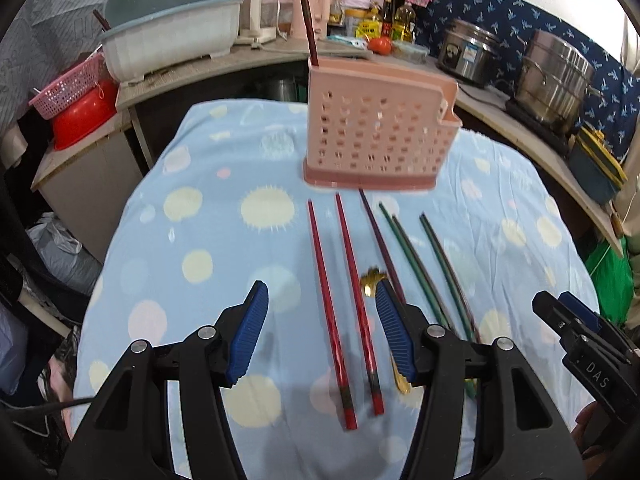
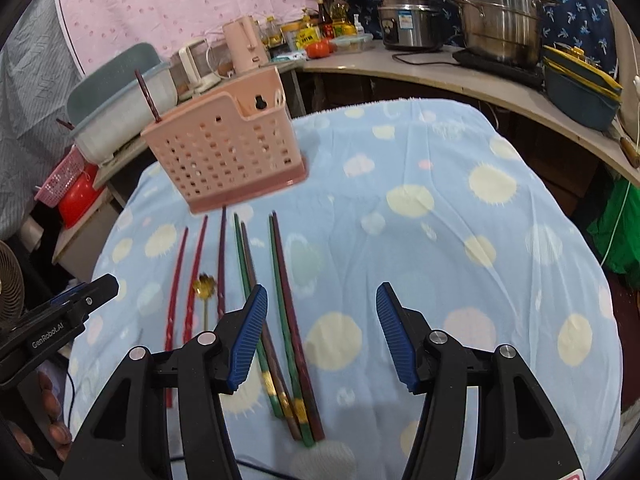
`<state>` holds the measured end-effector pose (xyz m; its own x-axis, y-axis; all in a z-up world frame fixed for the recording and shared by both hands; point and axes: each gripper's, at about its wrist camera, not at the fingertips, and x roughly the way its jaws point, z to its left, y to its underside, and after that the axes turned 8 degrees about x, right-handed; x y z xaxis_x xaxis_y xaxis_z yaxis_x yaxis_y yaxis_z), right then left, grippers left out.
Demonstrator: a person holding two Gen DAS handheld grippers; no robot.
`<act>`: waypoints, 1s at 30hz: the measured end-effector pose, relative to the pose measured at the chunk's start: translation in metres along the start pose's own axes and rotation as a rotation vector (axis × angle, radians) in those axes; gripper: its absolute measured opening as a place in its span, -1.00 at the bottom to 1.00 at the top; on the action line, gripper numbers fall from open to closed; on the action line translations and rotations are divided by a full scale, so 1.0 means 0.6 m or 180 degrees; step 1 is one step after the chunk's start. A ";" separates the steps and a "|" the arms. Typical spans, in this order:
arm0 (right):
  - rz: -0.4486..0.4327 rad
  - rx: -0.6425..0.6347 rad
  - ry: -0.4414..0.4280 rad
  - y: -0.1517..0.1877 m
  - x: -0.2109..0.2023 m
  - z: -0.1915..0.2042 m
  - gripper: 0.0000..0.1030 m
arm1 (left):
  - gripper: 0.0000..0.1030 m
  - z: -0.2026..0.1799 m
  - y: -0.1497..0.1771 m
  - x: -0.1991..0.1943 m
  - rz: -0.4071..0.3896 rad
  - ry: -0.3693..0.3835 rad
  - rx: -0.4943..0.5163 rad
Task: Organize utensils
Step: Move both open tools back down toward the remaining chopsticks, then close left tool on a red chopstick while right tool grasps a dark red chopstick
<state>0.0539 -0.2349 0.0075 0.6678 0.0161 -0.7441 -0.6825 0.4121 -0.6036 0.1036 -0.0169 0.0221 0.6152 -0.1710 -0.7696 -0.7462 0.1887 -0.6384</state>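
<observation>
A pink perforated utensil holder [image 1: 376, 136] stands on the table, with one dark chopstick [image 1: 309, 24] upright in it; it also shows in the right wrist view [image 2: 228, 152]. In front of it lie two red chopsticks [image 1: 332, 320], a purple chopstick [image 1: 380, 240], several green and maroon chopsticks [image 1: 440, 264] and a gold spoon [image 1: 370, 282]. My left gripper [image 1: 320, 332] is open above the red chopsticks. My right gripper [image 2: 320, 332] is open and empty, just right of the green and maroon chopsticks [image 2: 288, 320].
The table wears a light blue spotted cloth [image 2: 440, 220]. Behind it a counter holds a dish tub [image 1: 168, 36], a pink kettle [image 2: 244, 46], bottles, a rice cooker [image 2: 408, 20] and a steel pot [image 2: 500, 12]. A pink basket and red bowl [image 1: 80, 112] sit left.
</observation>
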 end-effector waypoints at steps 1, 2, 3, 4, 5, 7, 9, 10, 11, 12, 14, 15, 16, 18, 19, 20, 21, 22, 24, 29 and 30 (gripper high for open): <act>0.0027 -0.0017 0.0010 0.009 0.002 -0.003 0.08 | 0.03 -0.004 0.012 0.004 0.0040 0.0006 0.0015; 0.0046 -0.0038 0.0022 0.016 0.005 -0.005 0.08 | 0.03 -0.008 0.019 0.007 0.0066 0.0004 0.0027; 0.0070 -0.0067 0.0051 0.025 0.008 -0.006 0.08 | 0.03 -0.011 0.029 0.010 0.0098 0.0005 0.0041; 0.0092 -0.0085 0.0062 0.032 0.010 -0.007 0.08 | 0.03 -0.013 0.036 0.013 0.0126 0.0003 0.0047; 0.0119 -0.0101 0.0064 0.040 0.013 -0.008 0.08 | 0.03 -0.015 0.044 0.015 0.0153 0.0001 0.0047; 0.0163 -0.0124 0.0073 0.051 0.019 -0.011 0.08 | 0.03 -0.016 0.058 0.020 0.0194 0.0009 0.0026; 0.0209 -0.0141 0.0075 0.060 0.025 -0.011 0.07 | 0.03 -0.017 0.071 0.024 0.0221 0.0016 0.0022; 0.0225 -0.0146 0.0070 0.064 0.027 -0.011 0.05 | 0.03 -0.018 0.076 0.026 0.0238 0.0012 0.0027; 0.0235 -0.0159 0.0072 0.067 0.029 -0.012 0.02 | 0.03 -0.019 0.081 0.027 0.0248 0.0010 0.0032; 0.0241 -0.0173 0.0075 0.070 0.030 -0.011 0.01 | 0.03 -0.020 0.085 0.028 0.0255 0.0004 0.0036; 0.0255 -0.0206 0.0094 0.075 0.033 -0.012 -0.09 | 0.03 -0.020 0.090 0.032 0.0282 0.0002 0.0037; 0.0267 -0.0218 0.0097 0.077 0.035 -0.012 -0.12 | 0.02 -0.020 0.092 0.033 0.0293 0.0007 0.0036; 0.0281 -0.0226 0.0104 0.079 0.037 -0.013 -0.17 | 0.02 -0.020 0.095 0.035 0.0300 0.0006 0.0032; 0.0317 -0.0232 0.0110 0.085 0.043 -0.016 -0.25 | 0.02 -0.020 0.100 0.038 0.0321 0.0009 0.0027; 0.0340 -0.0233 0.0110 0.087 0.045 -0.016 -0.31 | 0.00 -0.020 0.101 0.040 0.0338 0.0005 0.0021; 0.0359 -0.0237 0.0106 0.089 0.047 -0.016 -0.35 | -0.01 -0.020 0.102 0.042 0.0348 0.0009 0.0014; 0.0376 -0.0246 0.0098 0.092 0.049 -0.016 -0.37 | -0.01 -0.019 0.104 0.044 0.0363 0.0013 0.0011; 0.0365 -0.0256 0.0089 0.094 0.049 -0.016 -0.38 | -0.02 -0.018 0.105 0.046 0.0377 0.0013 0.0006; 0.0348 -0.0305 0.0104 0.095 0.048 -0.012 -0.40 | -0.03 -0.016 0.108 0.050 0.0400 0.0005 -0.0002; 0.0365 -0.0322 0.0067 0.095 0.045 -0.011 -0.49 | -0.07 -0.013 0.110 0.054 0.0423 0.0014 -0.0032; 0.0375 -0.0338 0.0062 0.096 0.045 -0.009 -0.50 | -0.07 -0.013 0.110 0.054 0.0433 0.0013 -0.0032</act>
<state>0.0308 -0.2156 -0.0490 0.5762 0.0406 -0.8163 -0.7840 0.3099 -0.5379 0.0725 -0.0173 -0.0451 0.5071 -0.1485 -0.8490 -0.8252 0.2007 -0.5279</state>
